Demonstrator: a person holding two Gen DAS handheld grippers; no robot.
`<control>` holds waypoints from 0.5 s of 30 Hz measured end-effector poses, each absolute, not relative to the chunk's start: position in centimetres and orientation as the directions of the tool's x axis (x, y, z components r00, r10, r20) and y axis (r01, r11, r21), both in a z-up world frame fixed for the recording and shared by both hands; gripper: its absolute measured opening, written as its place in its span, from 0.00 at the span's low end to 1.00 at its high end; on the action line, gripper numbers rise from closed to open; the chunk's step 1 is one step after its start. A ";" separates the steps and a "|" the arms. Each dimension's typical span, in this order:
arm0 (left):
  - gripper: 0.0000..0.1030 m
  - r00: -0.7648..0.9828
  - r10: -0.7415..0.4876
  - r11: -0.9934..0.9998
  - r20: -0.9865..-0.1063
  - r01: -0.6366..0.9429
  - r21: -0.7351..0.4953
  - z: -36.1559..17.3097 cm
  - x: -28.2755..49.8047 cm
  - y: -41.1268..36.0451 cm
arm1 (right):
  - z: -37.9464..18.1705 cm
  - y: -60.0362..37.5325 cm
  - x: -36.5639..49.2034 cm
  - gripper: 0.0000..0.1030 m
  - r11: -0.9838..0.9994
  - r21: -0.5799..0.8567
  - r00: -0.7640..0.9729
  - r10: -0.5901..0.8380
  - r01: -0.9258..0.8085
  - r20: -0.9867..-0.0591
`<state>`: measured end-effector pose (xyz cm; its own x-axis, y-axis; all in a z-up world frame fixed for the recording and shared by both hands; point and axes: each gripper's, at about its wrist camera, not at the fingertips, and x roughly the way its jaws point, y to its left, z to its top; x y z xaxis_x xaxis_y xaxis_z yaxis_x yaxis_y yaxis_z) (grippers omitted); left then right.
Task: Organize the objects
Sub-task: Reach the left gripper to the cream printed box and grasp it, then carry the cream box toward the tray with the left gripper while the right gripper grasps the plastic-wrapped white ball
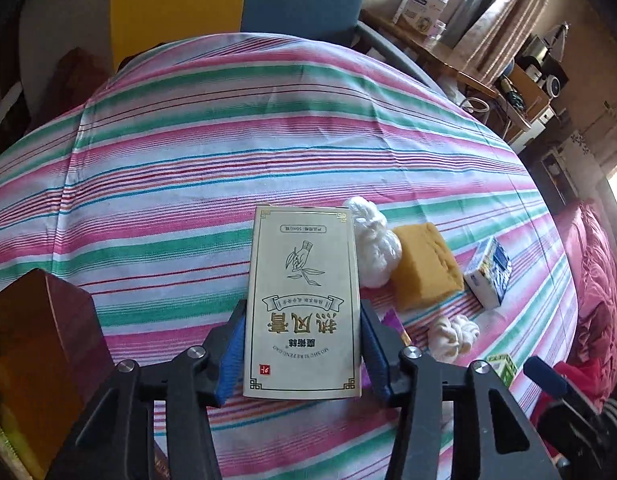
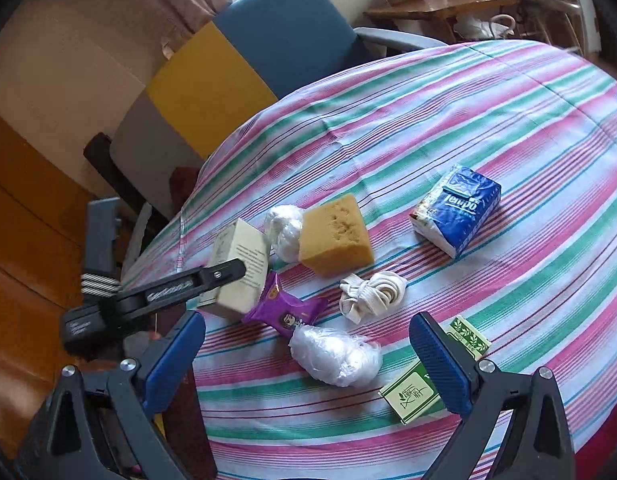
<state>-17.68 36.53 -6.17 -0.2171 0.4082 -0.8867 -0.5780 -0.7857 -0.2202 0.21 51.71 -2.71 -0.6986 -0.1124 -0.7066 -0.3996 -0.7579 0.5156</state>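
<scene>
My left gripper [image 1: 302,344] is shut on a cream box with gold print [image 1: 304,300] and holds it just above the striped cloth; the box also shows in the right wrist view [image 2: 240,268], clamped by that gripper. My right gripper [image 2: 308,344] is open and empty, hovering over a clear plastic bundle [image 2: 336,354]. Near it lie a purple snack packet [image 2: 286,310], a cream cord knot [image 2: 372,294], a yellow sponge [image 2: 334,236], a white bag bundle [image 2: 284,228], a blue Tempo tissue pack [image 2: 456,208] and a green box [image 2: 424,384].
The striped cloth covers a round table [image 2: 448,100]. A brown wooden box [image 1: 32,360] stands at the table's left edge. A chair with a blue and yellow back [image 2: 244,56] stands behind the table. A wooden desk [image 1: 448,60] with clutter is further back.
</scene>
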 end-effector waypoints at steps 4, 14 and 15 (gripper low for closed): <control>0.50 -0.244 0.419 -0.757 -0.875 -0.626 -0.187 -5.2 -15.4 35.2 | -3.0 51.2 -0.2 0.98 -0.784 0.474 -0.678 -0.095 -0.401 -0.729; 0.50 -0.263 0.533 -0.727 -0.804 -0.628 -0.277 -0.9 -9.5 27.6 | -4.1 49.6 -1.6 0.85 -0.859 0.337 -0.597 -0.047 -0.385 -0.801; 0.50 -0.267 0.541 -0.728 -0.797 -0.624 -0.285 -0.6 -9.1 26.7 | -4.3 49.2 -1.9 0.85 -0.872 0.316 -0.587 -0.041 -0.374 -0.808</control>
<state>-9.09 26.70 -0.60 -0.2669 0.5413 -0.7974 -0.6236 -0.7278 -0.2853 -1.86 49.23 -4.26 -0.5874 -0.0407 -0.8082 -0.3742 -0.8719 0.3159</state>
